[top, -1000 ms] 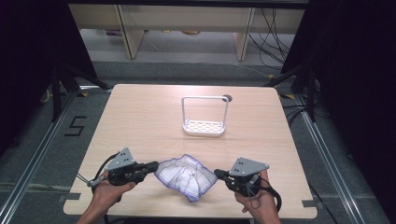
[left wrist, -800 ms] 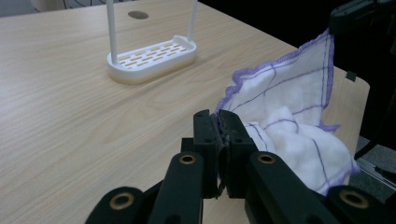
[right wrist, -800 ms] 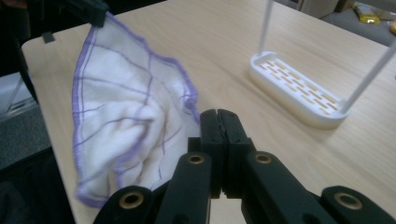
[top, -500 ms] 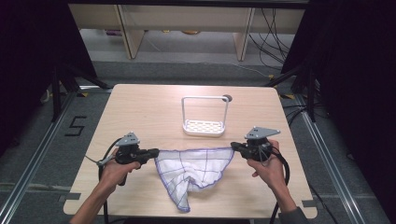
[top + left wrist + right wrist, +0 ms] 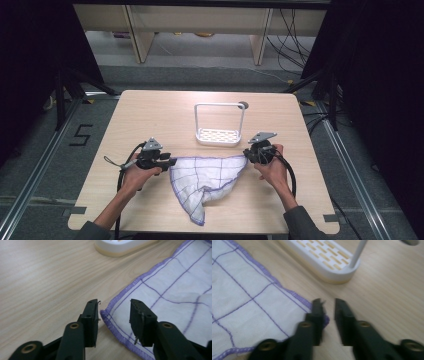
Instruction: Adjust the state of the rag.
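Note:
A white cloth with purple grid lines and a purple hem (image 5: 207, 177) lies spread on the wooden table (image 5: 150, 115), its top edge stretched straight and one corner hanging toward the front. My left gripper (image 5: 172, 161) sits at the cloth's left corner. Its jaws have just been opening (image 5: 113, 307). The cloth corner (image 5: 170, 290) lies loose between them, untouched by the pads. My right gripper (image 5: 246, 154) is at the right corner. Its jaws have also just been opening, to a narrow gap (image 5: 328, 303). The cloth's (image 5: 249, 305) tip rests beside its left jaw.
A white wire rack with a slotted base (image 5: 218, 135) stands just behind the cloth, close to both grippers (image 5: 125, 246) (image 5: 324, 260). A small dark round mark (image 5: 243, 105) is on the table behind it. The table's front edge is near the person's forearms.
The hands moved apart and pulled the bunched cloth out flat, then lowered it onto the table. Both grippers, shut on its corners before, have let go.

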